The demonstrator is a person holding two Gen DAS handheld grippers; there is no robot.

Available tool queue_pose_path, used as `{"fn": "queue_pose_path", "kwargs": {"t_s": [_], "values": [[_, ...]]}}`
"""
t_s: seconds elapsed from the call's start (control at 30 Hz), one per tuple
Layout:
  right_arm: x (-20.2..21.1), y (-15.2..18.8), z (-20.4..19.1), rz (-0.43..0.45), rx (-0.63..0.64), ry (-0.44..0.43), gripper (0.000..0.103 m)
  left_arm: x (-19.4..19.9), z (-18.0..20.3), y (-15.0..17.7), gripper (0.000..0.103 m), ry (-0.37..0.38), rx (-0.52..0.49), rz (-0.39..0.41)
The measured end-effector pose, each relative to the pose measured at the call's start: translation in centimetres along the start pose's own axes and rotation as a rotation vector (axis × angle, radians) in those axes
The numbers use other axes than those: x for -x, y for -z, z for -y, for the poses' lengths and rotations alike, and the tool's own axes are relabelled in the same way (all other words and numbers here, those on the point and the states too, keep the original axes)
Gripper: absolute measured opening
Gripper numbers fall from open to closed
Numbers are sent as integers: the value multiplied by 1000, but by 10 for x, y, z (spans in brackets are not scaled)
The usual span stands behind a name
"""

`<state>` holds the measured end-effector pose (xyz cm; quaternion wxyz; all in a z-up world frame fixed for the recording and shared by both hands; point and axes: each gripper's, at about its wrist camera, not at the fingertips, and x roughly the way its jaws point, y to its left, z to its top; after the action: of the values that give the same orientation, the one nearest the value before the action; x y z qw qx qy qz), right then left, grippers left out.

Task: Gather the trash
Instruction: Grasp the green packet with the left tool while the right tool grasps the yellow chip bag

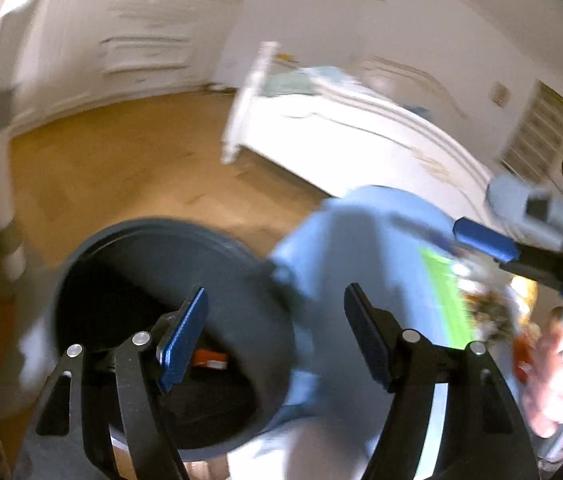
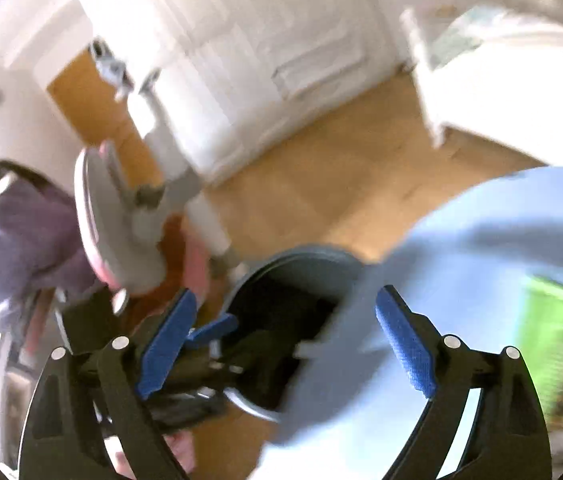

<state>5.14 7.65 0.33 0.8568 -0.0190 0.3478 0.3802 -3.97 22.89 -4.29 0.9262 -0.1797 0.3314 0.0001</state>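
A dark grey round bin (image 1: 153,228) stands on the wooden floor, with an orange scrap (image 1: 209,358) among dark contents inside. My left gripper (image 1: 275,300) hangs open above its right rim, with nothing between the fingers. My right gripper's blue pad (image 1: 485,240) shows at the right edge, over a light blue surface (image 1: 361,240). A blurred green-edged packet (image 1: 445,296) lies on that surface. In the right wrist view my right gripper (image 2: 285,300) is wide open and empty above the bin (image 2: 301,252). The left gripper's blue pad (image 2: 213,330) sits beside the bin's left rim.
A white bed (image 1: 341,120) stands behind the blue surface, and white panelled doors (image 2: 241,60) line the back wall. A tilted grey and pink chair (image 2: 121,232) stands left of the bin. A person in a purple top (image 2: 33,232) is at the far left.
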Motion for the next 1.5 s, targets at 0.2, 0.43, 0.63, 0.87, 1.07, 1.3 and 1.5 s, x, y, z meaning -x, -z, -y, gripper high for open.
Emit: {"fn": "queue_pose_path", "kwargs": {"t_s": [0.2,0.43,0.63,0.87,1.07,1.3,1.5], "values": [[125,35,84,179,-41,218,90,-20,117,-14,84,134,-232,-40],[236,87,177,270,-132,480,90,-57,207,-20,84,176,-401,-108],[259,108,228,210,-133,524,90,-92,202,-3,84,33,-357,-223],[191,78,232,16,49,588,90,-108,172,10,84,-83,-332,-302],[151,57,254,-122,51,612,81,-120,169,14,83,-109,-338,-318],[126,54,261,-188,20,558,38,-130,173,8,70,-125,-350,-291],[156,57,251,-73,-92,451,28,-128,167,-1,27,-75,-326,-265]]}}
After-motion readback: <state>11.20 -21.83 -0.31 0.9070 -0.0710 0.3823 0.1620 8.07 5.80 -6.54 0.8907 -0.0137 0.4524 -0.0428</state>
